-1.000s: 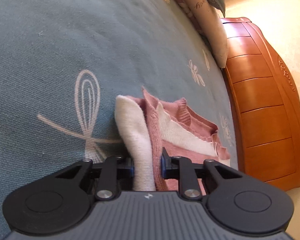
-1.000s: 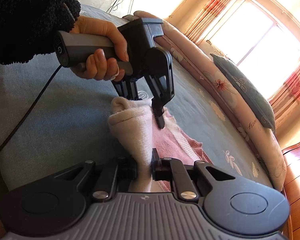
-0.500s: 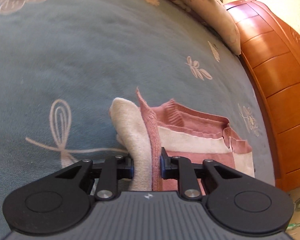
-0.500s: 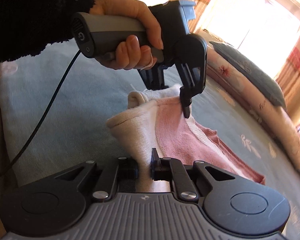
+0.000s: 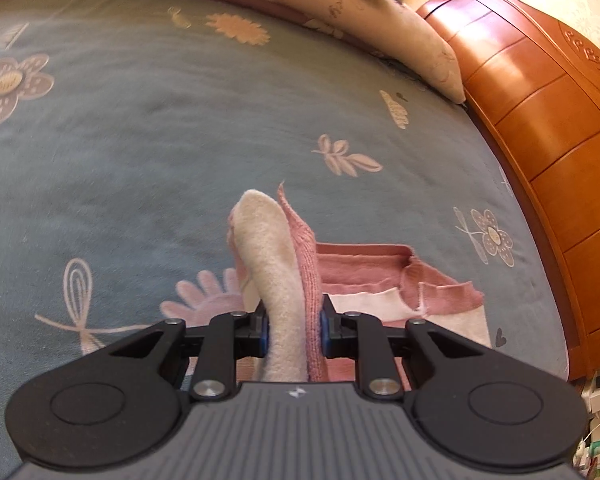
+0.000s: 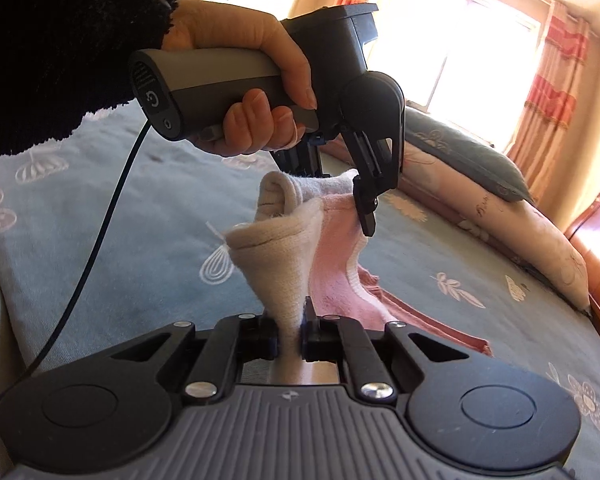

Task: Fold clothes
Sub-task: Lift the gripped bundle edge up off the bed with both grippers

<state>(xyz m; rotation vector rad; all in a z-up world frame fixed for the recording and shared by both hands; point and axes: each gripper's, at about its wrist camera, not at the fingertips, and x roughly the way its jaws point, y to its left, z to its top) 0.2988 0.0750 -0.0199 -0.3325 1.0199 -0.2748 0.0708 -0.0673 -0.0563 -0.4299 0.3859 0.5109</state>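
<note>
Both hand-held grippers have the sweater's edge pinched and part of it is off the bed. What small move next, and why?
Probably carry the pinched edge across toward the part lying flat, then lower it. Left hand-held gripper and right hand-held gripper are each shut on the pink and cream sweater, whose edge hangs raised while its far end rests on the blue bedspread. Keeping both grippers level should stop the fold skewing.

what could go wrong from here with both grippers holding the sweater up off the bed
1. The right gripper pinches only a narrow cream cuff of the pink sweater; it might slip free as the garment lifts.
2. The left gripper clamps a thick bunch of layers, so the fold could come out uneven.
3. The rest drags on the bedspread and may bunch.
</note>
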